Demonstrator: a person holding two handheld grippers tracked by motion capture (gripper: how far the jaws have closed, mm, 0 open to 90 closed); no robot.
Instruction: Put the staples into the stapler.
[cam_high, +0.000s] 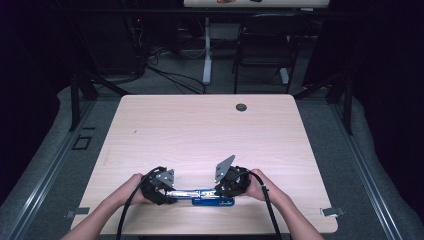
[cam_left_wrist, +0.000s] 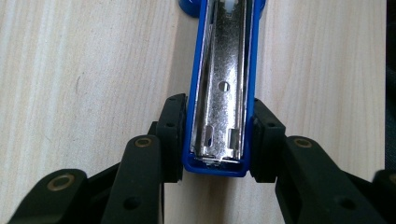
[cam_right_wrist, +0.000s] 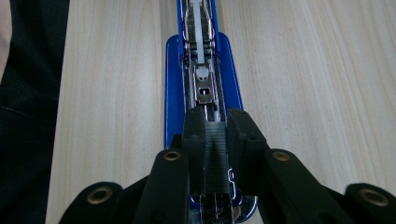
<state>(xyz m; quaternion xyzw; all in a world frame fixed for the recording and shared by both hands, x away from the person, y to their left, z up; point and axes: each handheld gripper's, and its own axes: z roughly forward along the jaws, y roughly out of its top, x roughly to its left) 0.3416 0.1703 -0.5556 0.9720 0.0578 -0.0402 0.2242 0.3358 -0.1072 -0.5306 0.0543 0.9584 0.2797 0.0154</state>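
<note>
A blue stapler (cam_high: 201, 194) lies swung open and flat near the table's front edge, its metal inside facing up. My left gripper (cam_high: 167, 192) is shut on its left end. In the left gripper view both pads (cam_left_wrist: 173, 133) press the blue sides of the stapler's (cam_left_wrist: 223, 84) open arm, and my left gripper (cam_left_wrist: 218, 137) holds it level on the wood. My right gripper (cam_high: 223, 191) is shut at the other end. In the right gripper view my right gripper (cam_right_wrist: 215, 128) pinches the narrow metal staple rail above the stapler's (cam_right_wrist: 173, 98) blue base.
The light wooden table (cam_high: 200, 135) has a round cable grommet (cam_high: 241, 107) near its far edge. A person's hands (cam_high: 131, 186) hold both grippers at the front edge. A black chair (cam_high: 264, 42) and a white table leg (cam_high: 206, 55) stand beyond the table.
</note>
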